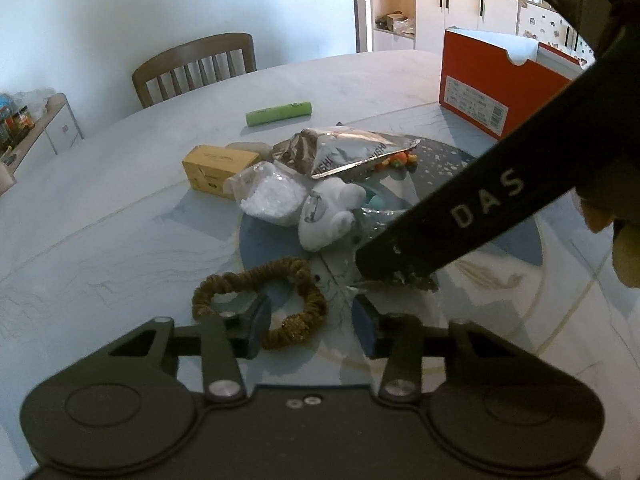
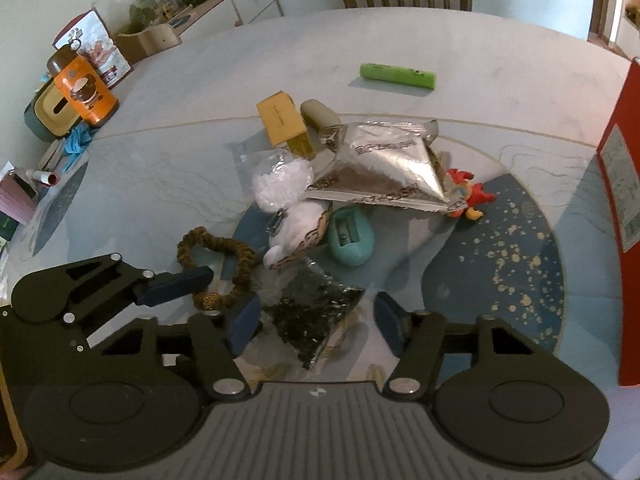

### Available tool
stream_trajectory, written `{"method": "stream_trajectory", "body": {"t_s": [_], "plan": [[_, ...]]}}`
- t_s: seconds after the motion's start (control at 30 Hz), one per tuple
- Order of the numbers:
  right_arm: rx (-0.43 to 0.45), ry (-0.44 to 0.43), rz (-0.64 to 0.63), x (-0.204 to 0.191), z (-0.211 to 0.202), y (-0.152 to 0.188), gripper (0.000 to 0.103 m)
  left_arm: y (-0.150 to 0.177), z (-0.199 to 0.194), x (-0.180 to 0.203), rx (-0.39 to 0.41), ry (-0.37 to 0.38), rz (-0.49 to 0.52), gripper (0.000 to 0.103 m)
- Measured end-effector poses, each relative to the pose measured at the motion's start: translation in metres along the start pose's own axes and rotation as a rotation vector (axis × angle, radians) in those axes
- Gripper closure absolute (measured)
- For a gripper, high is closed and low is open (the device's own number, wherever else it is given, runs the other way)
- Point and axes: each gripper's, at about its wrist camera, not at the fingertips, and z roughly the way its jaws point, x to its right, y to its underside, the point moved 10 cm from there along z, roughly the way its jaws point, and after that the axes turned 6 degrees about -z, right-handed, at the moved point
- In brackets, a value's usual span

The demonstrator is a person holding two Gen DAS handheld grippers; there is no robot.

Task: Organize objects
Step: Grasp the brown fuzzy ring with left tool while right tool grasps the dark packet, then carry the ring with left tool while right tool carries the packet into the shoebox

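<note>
One heap sits mid-tabletop [image 2: 160,168]: one silver foil bag [image 2: 384,164], one yellow box [image 2: 282,122], one clear bag of white bits [image 2: 282,178], one white plush toy [image 2: 296,228], one teal egg-shaped case [image 2: 352,238], one brown scrunchie [image 2: 216,268]. One green tube [image 2: 398,75] lies apart, open room around it. One red box [image 1: 492,84] stands near the far edge. The right gripper [image 2: 316,320] gapes around a dark-flecked clear bag [image 2: 316,316]; the left gripper [image 1: 310,326] hangs open over the scrunchie.
</note>
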Motion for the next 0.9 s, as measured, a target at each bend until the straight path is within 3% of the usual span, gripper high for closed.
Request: {"method": "stream_trajectory", "body": {"t_s": [0.27,0.57,0.9], "plan": [[-0.004,-0.021,0.01,-0.001,0.002,-0.001,0.055,0.001,-0.001,0.001,-0.021,0.015,-0.017,0.086],[0.009,-0.031,0.022,0.004,-0.006,0.003,0.076,0.002,-0.005,0.001,-0.04,0.04,-0.07,0.089],[0.035,-0.031,0.026,0.009,-0.036,0.015,0.079,-0.006,-0.02,0.005,-0.033,0.08,-0.168,0.09]]}}
